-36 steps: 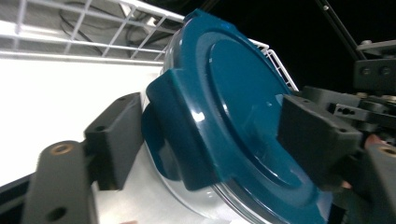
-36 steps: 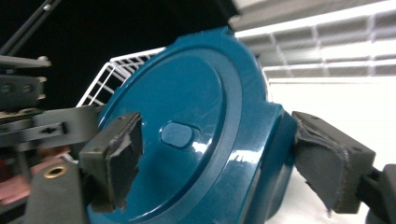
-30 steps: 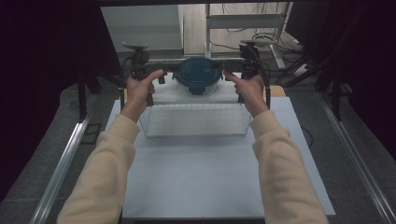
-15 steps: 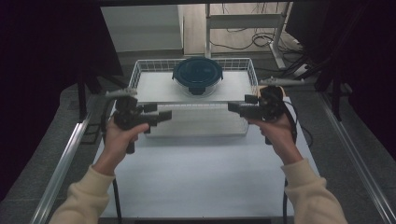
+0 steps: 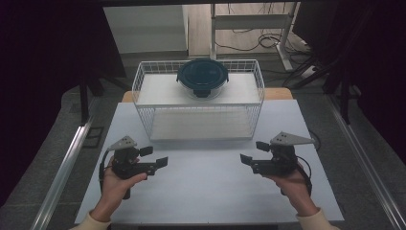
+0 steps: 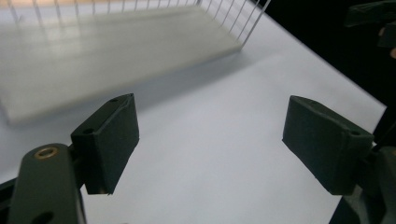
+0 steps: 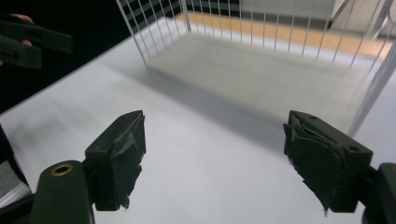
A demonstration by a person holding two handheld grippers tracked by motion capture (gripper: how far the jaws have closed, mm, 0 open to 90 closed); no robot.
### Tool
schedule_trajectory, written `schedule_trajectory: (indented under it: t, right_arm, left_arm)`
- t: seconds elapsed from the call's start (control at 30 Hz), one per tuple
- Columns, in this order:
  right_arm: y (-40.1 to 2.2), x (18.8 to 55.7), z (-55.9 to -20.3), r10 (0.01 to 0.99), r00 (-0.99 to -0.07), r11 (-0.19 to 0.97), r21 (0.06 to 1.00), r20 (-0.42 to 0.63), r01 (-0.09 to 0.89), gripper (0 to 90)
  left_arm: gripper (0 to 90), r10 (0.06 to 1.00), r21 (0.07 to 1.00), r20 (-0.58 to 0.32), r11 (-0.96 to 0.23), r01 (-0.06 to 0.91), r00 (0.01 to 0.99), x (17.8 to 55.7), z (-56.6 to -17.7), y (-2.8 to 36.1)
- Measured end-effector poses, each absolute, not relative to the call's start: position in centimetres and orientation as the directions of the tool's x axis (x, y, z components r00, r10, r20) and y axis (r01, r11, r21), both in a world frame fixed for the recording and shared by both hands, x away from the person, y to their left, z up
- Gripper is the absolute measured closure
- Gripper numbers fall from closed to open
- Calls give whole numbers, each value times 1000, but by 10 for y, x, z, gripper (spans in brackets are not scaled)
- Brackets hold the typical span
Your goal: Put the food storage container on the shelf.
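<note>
A round dark-blue lidded container [image 5: 202,74] sits on the upper shelf of a white wire basket [image 5: 143,86] at the far middle of the table. My left gripper [image 5: 155,156] hovers low over the front left of the white tabletop, pointing right. It is open, with bare table between its pads [image 6: 112,140]. My right gripper [image 5: 253,152] is at the front right, pointing left. It is open too, its jaws have just been closing a little, and nothing lies between its worn pads [image 7: 121,158]. Both grippers are well short of the basket.
The white tabletop [image 5: 206,191] runs from the basket to the front edge. Metal rails [image 5: 67,163] flank the table on both sides. Behind the basket are a wooden strip, floor cables and a desk frame [image 5: 249,21]. Dark curtains stand at left and right.
Both hands have drawn back from the basket's upper sides to the front of the table and sunk lower. The grippers now point inward at each other. The container stays on the basket.
</note>
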State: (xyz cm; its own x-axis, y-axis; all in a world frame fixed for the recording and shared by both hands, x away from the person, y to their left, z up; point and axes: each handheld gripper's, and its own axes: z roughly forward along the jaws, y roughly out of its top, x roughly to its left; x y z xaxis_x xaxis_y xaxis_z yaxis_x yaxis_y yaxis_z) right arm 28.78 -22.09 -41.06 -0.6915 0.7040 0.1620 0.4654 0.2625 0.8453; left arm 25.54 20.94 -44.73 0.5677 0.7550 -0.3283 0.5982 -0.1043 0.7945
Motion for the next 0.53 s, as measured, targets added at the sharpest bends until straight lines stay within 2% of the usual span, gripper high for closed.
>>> schedule_trajectory:
  t: [0.3,0.53]
  right_arm:
    - [-232,283,-462,722,-670,308,787,173,535,226]
    - [-231,281,-459,723,-672,286,816,160,503,216]
  left_arm:
    - [183,778,778,-315,-116,617,543,246,-472,212]
    - [184,781,787,-320,-97,610,537,244,-470,212]
